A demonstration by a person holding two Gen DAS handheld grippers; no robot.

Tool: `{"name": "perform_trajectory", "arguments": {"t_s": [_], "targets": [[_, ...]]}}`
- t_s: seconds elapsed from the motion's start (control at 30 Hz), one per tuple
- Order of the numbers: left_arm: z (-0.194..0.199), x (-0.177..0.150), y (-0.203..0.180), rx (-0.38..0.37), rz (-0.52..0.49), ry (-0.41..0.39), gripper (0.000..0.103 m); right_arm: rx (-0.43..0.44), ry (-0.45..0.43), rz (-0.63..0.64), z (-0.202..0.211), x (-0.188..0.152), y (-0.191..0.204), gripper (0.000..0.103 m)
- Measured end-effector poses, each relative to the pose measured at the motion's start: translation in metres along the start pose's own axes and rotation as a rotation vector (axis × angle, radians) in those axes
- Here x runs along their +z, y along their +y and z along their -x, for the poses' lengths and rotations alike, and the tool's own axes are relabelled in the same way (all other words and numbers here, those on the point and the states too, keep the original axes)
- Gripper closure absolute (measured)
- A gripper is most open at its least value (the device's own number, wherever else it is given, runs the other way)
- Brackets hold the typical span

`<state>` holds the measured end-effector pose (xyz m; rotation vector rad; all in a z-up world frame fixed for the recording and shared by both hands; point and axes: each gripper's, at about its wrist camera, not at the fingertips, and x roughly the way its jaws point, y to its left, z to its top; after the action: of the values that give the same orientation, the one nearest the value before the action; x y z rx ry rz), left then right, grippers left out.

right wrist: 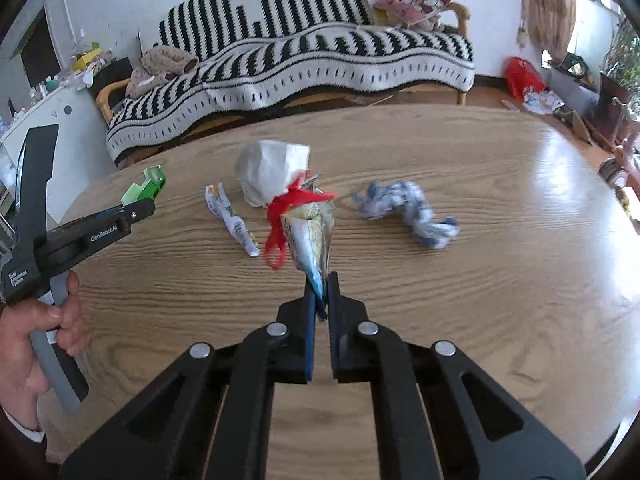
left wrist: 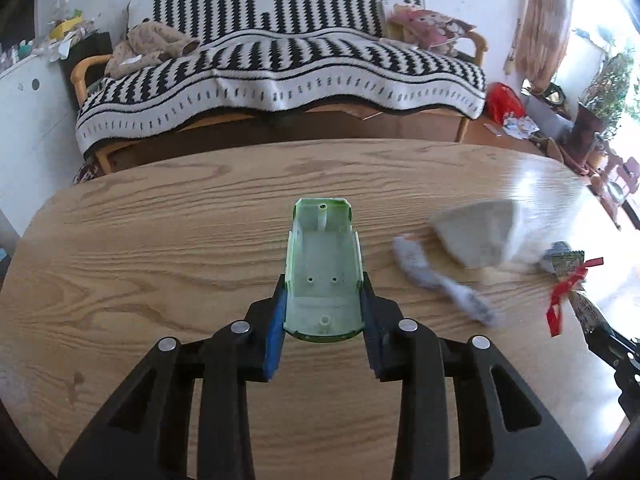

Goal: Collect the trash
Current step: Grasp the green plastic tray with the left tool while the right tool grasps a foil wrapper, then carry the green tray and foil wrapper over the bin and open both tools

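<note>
A striped sofa backs the wooden worktop; left tool clamps a green shell at frame centre, right tool clamps a foil wrapper

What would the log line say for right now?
left gripper: shut on green plastic shell | right gripper: shut on foil wrapper | wooden table: white wad, blue-white wad left

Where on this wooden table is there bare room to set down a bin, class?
Free: the near half of the table, below the trash, and the left side around the green plastic shell. Crowded: the middle far band, where the white crumpled paper, printed wrapper and blue-white wrapper lie.
</note>
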<state>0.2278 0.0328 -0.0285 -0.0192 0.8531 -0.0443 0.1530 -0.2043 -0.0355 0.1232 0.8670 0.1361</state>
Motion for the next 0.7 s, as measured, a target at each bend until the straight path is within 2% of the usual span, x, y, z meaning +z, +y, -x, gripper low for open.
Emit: {"name": "perform_trajectory", "arguments": {"t_s": [0.33, 0.53, 0.7], "targets": [[0.045, -0.001, -0.077, -0.097, -0.064, -0.039, 0.071, -0.062, -0.043, -0.051, 0.065, -0.021, -0.055, 0.097], [0.072, -0.01, -0.145, -0.2, -0.13, -0.063, 0.07, -0.109, -0.074, -0.109, 0.103, -0.035, -0.104, 0.097], [0.093, -0.027, -0.216, -0.294, -0.21, -0.077, 0.07, -0.176, -0.104, -0.186, 0.144, -0.056, -0.164, 0.097]]}}
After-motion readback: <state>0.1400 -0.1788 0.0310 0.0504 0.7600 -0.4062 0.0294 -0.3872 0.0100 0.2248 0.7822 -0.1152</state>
